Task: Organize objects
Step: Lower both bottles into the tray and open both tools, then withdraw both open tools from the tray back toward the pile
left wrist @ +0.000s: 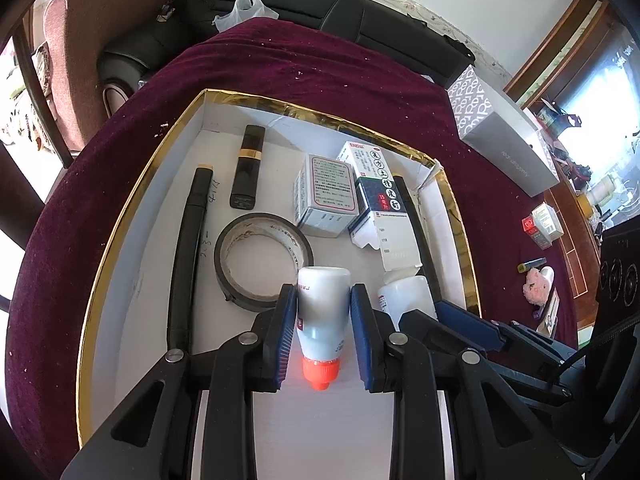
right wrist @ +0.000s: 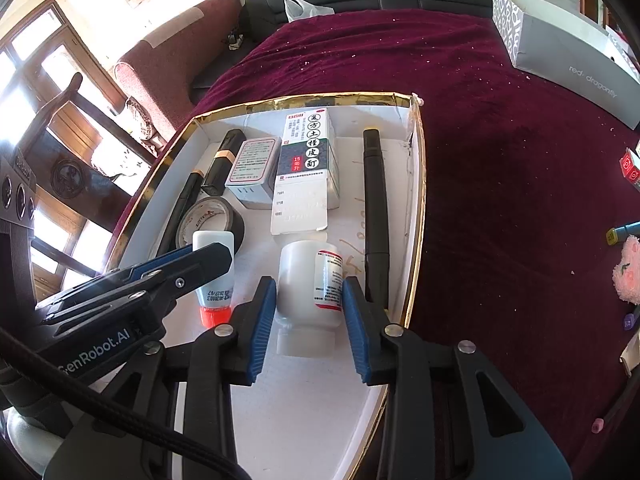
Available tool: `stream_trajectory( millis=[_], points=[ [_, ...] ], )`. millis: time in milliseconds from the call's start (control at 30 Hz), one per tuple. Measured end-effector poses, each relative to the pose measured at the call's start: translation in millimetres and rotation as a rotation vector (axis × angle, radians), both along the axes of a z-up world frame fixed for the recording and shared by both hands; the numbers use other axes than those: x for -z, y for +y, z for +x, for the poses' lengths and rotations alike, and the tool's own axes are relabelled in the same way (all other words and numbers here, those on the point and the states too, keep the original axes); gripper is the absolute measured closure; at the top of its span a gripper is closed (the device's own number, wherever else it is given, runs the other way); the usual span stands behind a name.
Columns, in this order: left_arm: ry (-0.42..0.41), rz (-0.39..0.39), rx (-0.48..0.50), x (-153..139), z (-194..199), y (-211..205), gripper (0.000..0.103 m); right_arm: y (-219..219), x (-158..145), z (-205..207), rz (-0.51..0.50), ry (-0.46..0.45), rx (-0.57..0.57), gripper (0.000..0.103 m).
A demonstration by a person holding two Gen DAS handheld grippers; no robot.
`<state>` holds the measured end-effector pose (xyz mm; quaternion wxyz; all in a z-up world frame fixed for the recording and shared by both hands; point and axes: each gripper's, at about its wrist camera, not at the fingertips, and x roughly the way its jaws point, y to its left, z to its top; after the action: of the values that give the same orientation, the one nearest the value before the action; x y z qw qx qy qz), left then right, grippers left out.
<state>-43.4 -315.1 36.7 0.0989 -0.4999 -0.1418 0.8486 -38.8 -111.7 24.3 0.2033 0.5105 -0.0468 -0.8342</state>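
Observation:
A gold-rimmed white tray (left wrist: pixel 120 216) lies on a maroon cloth. My left gripper (left wrist: pixel 323 292) is shut on a small white bottle with an orange cap (left wrist: pixel 322 320), cap towards the camera, low over the tray floor. In the right wrist view this bottle (right wrist: pixel 214 292) shows beside one of the left fingers (right wrist: pixel 192 264). My right gripper (right wrist: pixel 309 280) is shut on a wider white bottle with a red-edged label (right wrist: pixel 310 280), near the tray's right wall (right wrist: pixel 416 200). That bottle (left wrist: pixel 408 296) also appears in the left wrist view, right of the orange-capped one.
In the tray lie a black tape roll (left wrist: pixel 262 266), a black and gold tube (left wrist: pixel 248 168), two medicine boxes (left wrist: pixel 326 196) (left wrist: pixel 380 188) and two long black sticks (left wrist: pixel 186 260) (right wrist: pixel 376 208). A grey shoe box (right wrist: pixel 568 48) and a pink plush (left wrist: pixel 534 288) rest on the cloth.

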Motion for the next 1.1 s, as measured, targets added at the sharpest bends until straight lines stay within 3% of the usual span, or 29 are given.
stream_trajectory(
  millis=[67, 200, 233, 300, 533, 733, 933, 1100],
  points=[
    [-0.007, 0.009, -0.007, -0.1, -0.3, -1.0, 0.076, 0.9, -0.4, -0.4, -0.010, -0.004, 0.004, 0.070],
    [-0.008, 0.022, -0.042, -4.1, 3.9, -7.7, 0.053, 9.7, -7.0, 1.3, -0.043, 0.002, 0.022, 0.063],
    [-0.005, 0.039, -0.046, -6.2, 6.3, -10.2, 0.053, 12.4, -9.8, 2.5, -0.056, 0.006, 0.024, 0.061],
    [0.001, 0.048, -0.052, -12.1, 12.2, -11.4, 0.053, 19.3, -19.5, 6.9, -0.059, 0.035, 0.045, 0.047],
    [0.095, 0.067, -0.044, -45.5, 45.3, -1.1, 0.052, 39.8, -57.2, 33.2, -0.035, 0.191, 0.088, 0.038],
    [0.202, 0.034, -0.016, -75.5, 77.2, 25.1, 0.052, 67.8, -92.9, 69.6, 0.078, 0.404, 0.161, 0.024],
    [0.319, 0.011, 0.027, -104.3, 111.9, 58.2, 0.052, 101.6, -117.8, 106.2, 0.189, 0.582, 0.255, 0.021],
    [0.378, -0.045, 0.068, -118.6, 129.1, 88.3, 0.052, 128.0, -121.5, 118.7, 0.232, 0.622, 0.320, 0.020]
  ],
)
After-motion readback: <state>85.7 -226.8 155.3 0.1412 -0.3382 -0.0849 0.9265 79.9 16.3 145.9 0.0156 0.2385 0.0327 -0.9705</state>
